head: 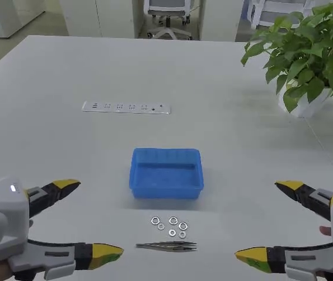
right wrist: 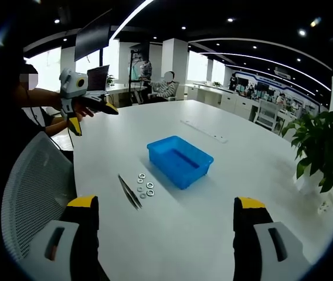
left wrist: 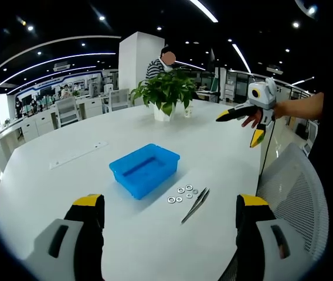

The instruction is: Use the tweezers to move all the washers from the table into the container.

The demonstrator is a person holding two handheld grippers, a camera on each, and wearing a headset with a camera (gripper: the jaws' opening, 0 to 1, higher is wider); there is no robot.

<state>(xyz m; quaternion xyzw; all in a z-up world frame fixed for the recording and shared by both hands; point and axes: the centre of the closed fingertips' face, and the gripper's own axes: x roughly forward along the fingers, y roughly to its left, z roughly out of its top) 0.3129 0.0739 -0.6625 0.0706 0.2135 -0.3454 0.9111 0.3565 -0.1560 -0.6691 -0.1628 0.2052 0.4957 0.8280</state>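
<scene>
Several small metal washers [head: 170, 225] [left wrist: 183, 193] [right wrist: 145, 188] lie in a cluster on the white table, just in front of a blue container [head: 166, 172] [left wrist: 144, 168] [right wrist: 180, 160]. Steel tweezers [head: 166, 246] [left wrist: 195, 205] [right wrist: 129, 191] lie flat next to the washers, on the near side. My left gripper [head: 89, 218] [left wrist: 169, 212] is open at the lower left, holding nothing. My right gripper [head: 266, 219] [right wrist: 163, 212] is open at the lower right, also holding nothing. Both stand well to the sides of the washers.
A white power strip [head: 126, 108] [right wrist: 203, 131] lies beyond the container. A potted green plant [head: 310, 55] [left wrist: 165, 93] [right wrist: 325, 146] stands at the far right of the table. A mesh chair back [left wrist: 289, 199] [right wrist: 34, 187] sits at the table's near edge. Office chairs [head: 167, 14] stand past the far edge.
</scene>
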